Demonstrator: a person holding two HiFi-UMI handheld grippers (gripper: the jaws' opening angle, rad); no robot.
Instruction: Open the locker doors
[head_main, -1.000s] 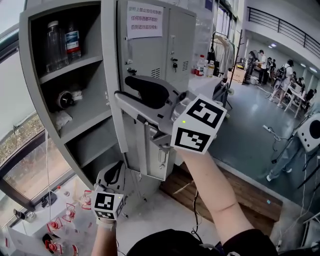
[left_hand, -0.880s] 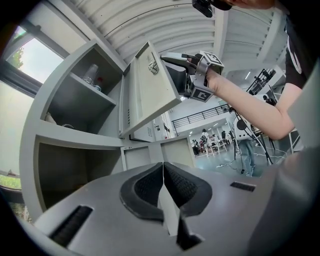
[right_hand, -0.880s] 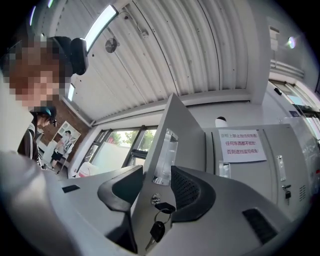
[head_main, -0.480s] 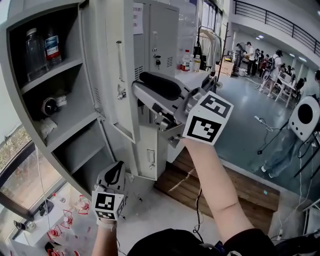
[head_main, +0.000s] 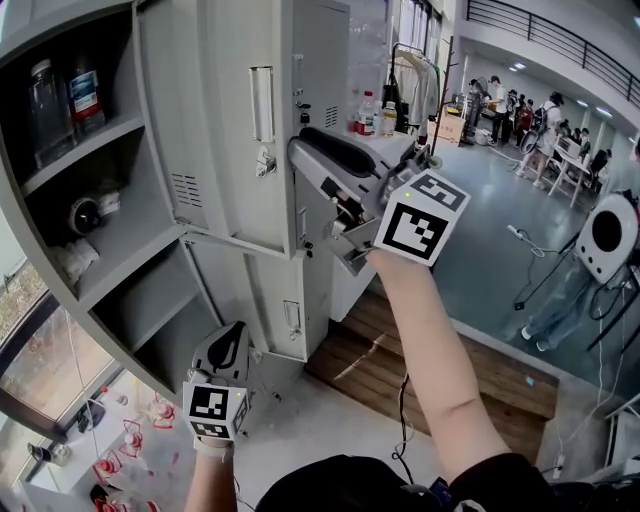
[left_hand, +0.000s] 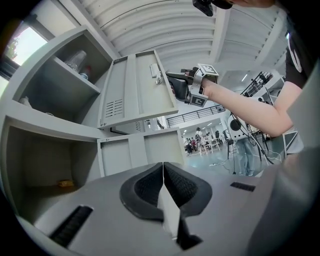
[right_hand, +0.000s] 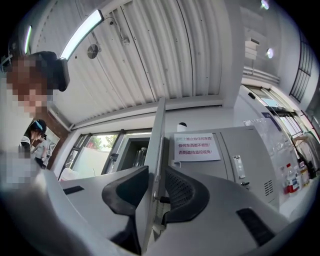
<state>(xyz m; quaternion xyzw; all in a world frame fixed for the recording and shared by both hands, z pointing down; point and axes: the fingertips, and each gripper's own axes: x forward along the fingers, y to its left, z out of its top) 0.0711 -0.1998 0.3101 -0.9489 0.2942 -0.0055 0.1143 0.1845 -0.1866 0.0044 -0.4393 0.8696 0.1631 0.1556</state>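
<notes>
Partly, the grip is masked in the head view: the tips of the right gripper (head_main: 303, 150) are lost behind the free edge of the tall grey metal locker door (head_main: 225, 120). Contact is therefore read from the right gripper view, where the jaws are seen clamped on that thin door edge (right_hand: 156, 150), one dark pad on each side. The door is found at upper centre of the head view, swung out from the grey steel locker cabinet (head_main: 150, 310), which is cut off at the left frame edge. Its long axis is upright. Its face with the vent slots (head_main: 187, 190) and clear label holder (head_main: 260, 103) is turned toward the head camera, free edge pointed at the person. The left gripper (head_main: 232, 338) is held low by the bottom compartment, well apart from the door, jaws pressed together with nothing between them. Two clear plastic bottles (head_main: 40, 95) are seen on the top shelf. A round item on the middle shelf (head_main: 85, 213) is too dim to identify. A small yellowish thing (left_hand: 65, 183) in a lower compartment cannot be made out. A white paper notice with red print (right_hand: 196, 147) is stuck on a closed locker front; print too small to read.
</notes>
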